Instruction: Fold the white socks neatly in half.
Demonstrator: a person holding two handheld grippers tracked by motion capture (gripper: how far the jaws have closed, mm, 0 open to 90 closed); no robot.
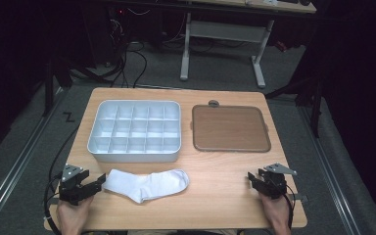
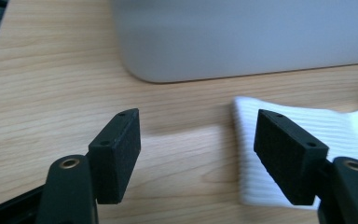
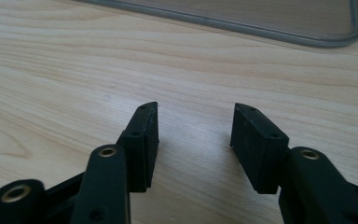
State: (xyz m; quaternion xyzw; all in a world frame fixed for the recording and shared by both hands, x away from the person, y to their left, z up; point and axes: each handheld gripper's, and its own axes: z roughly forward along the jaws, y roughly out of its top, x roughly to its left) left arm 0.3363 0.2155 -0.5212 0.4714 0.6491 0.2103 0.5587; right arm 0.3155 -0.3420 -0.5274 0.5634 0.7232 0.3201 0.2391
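White ribbed sock (image 1: pixel 147 185), grey organiser (image 1: pixel 135 131)

Ribbed white cloth sock (image 1: pixel 147 185) on a matt wood-grain table (image 1: pixel 225 205).

High view looks forward and down from above the near edge onto the whole table (image 1: pixel 210 205), while both gripper views sit low and close over the wood, the left sharing the sock (image 2: pixel 335 135) and organizer (image 2: pixel 242 37), the right the tray (image 3: pixel 270 23)

Grey carpeted floor (image 1: pixel 24 142) surrounds the wooden bench (image 1: pixel 225 196); behind it, a white-legged desk (image 1: pixel 223 29) and tangled black cables (image 1: pixel 127 54) sit in darkness.
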